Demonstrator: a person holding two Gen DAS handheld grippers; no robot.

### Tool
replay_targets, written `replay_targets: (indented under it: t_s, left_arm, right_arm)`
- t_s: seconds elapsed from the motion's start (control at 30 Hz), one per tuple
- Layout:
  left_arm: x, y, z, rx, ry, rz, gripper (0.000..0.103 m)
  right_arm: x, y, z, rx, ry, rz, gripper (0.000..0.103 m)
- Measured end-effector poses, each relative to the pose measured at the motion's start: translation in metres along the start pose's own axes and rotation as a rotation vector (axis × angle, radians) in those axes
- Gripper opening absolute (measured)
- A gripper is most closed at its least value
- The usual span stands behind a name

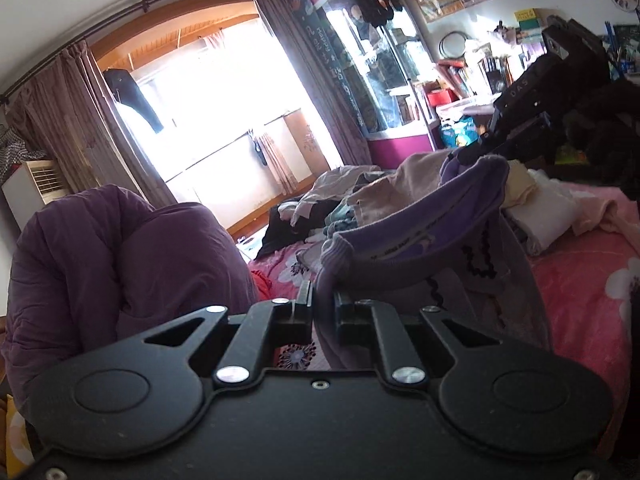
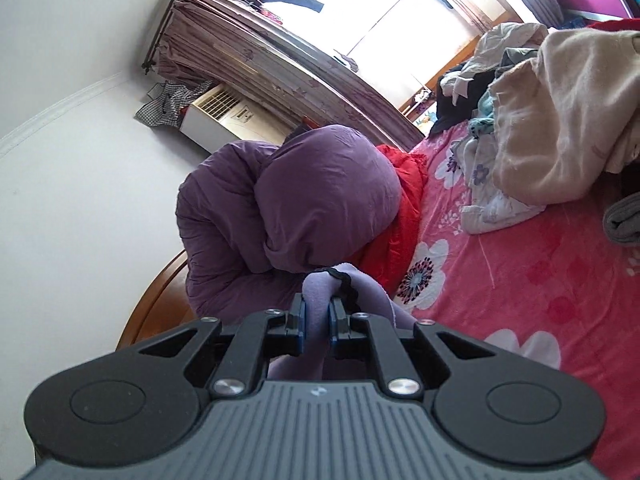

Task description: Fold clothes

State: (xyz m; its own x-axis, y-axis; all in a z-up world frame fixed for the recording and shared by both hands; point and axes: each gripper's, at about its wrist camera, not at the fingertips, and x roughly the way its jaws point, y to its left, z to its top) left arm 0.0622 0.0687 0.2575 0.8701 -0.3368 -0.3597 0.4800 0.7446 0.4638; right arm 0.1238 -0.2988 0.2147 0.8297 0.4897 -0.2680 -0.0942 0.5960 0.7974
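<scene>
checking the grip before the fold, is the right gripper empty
No, the right gripper is shut on a bunched fold of the soft lilac knit garment.

"Happy" on the dark hanging banner [image 1: 326, 46] beside the glass cabinet; other print illegible.

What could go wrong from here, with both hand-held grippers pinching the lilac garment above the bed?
1. The right hand-held gripper and left hand-held gripper each clamp only a narrow bunch of the lilac garment, so an edge may slip out.
2. The garment sags between them, so a fold may land crooked.
3. The clothes pile crowds the pink floral sheet, and the garment could snag it.
</scene>
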Motion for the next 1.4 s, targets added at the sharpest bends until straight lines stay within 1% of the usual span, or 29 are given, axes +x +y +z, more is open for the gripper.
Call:
replay_targets:
  t_s: [0.03,0.1,0.17,0.23,0.3,0.37,0.4,0.47,0.53,0.6,0.67,0.77,0.83,0.9,0.93,1.0,1.07,1.13,1.23,1.3,1.4]
  left_arm:
    - [0.015,0.001,-0.002,0.022,0.024,0.018,0.009]
    - [0.049,0.004,-0.003,0.064,0.063,0.078,0.009]
    - [0.075,0.01,0.002,0.099,0.065,0.152,0.009]
    - [0.091,0.02,0.014,0.104,0.038,0.217,0.009]
    - [0.092,0.034,0.028,0.094,-0.021,0.274,0.009]
    - [0.087,0.043,0.041,0.11,-0.079,0.318,0.009]
    - [0.084,0.042,0.043,0.125,-0.096,0.33,0.009]
    - [0.079,0.038,0.041,0.15,-0.115,0.333,0.009]
    - [0.079,0.02,0.023,0.224,-0.104,0.328,0.009]
    - [0.081,-0.002,-0.006,0.271,-0.089,0.29,0.009]
    - [0.082,-0.032,-0.043,0.311,-0.061,0.243,0.008]
    - [0.082,-0.09,-0.111,0.376,0.005,0.141,0.008]
    - [0.079,-0.127,-0.149,0.418,0.061,0.068,0.008]
    - [0.074,-0.158,-0.181,0.44,0.111,-0.002,0.008]
    - [0.07,-0.172,-0.195,0.455,0.127,-0.031,0.008]
    - [0.059,-0.195,-0.215,0.502,0.141,-0.063,0.008]
    - [0.047,-0.213,-0.226,0.536,0.146,-0.089,0.008]
    - [0.037,-0.222,-0.234,0.541,0.15,-0.112,0.008]
    - [0.025,-0.241,-0.25,0.599,0.163,-0.148,0.008]
    - [0.023,-0.247,-0.259,0.621,0.179,-0.18,0.007]
    - [0.018,-0.26,-0.276,0.657,0.212,-0.225,0.007]
  right_arm:
    - [0.012,-0.003,0.001,-0.005,-0.008,-0.019,0.013]
    - [0.037,-0.003,0.006,-0.024,-0.019,-0.043,0.013]
    - [0.06,0.005,0.018,-0.081,-0.059,-0.075,0.013]
    - [0.076,0.013,0.034,-0.083,-0.107,-0.065,0.013]
    - [0.078,0.026,0.051,-0.085,-0.182,-0.024,0.013]
    - [0.071,0.041,0.061,-0.151,-0.263,0.025,0.013]
    - [0.067,0.047,0.062,-0.187,-0.291,0.047,0.013]
    - [0.059,0.046,0.052,-0.235,-0.304,0.054,0.013]
    - [0.053,0.035,0.037,-0.255,-0.301,0.052,0.013]
    - [0.051,0.006,0.007,-0.232,-0.277,0.021,0.013]
    - [0.052,-0.033,-0.036,-0.216,-0.237,-0.026,0.013]
    - [0.058,-0.104,-0.107,-0.098,-0.109,-0.102,0.013]
    - [0.057,-0.147,-0.153,-0.017,-0.023,-0.174,0.013]
    - [0.053,-0.176,-0.196,0.012,0.054,-0.243,0.013]
    - [0.049,-0.184,-0.21,0.014,0.076,-0.259,0.013]
    - [0.038,-0.194,-0.233,0.01,0.105,-0.279,0.013]
    - [0.027,-0.199,-0.247,0.024,0.12,-0.289,0.013]
    - [0.019,-0.198,-0.252,0.026,0.129,-0.302,0.012]
    - [0.008,-0.196,-0.259,0.026,0.141,-0.323,0.012]
    - [0.002,-0.194,-0.265,0.022,0.151,-0.337,0.012]
    - [-0.005,-0.2,-0.274,0.012,0.192,-0.377,0.012]
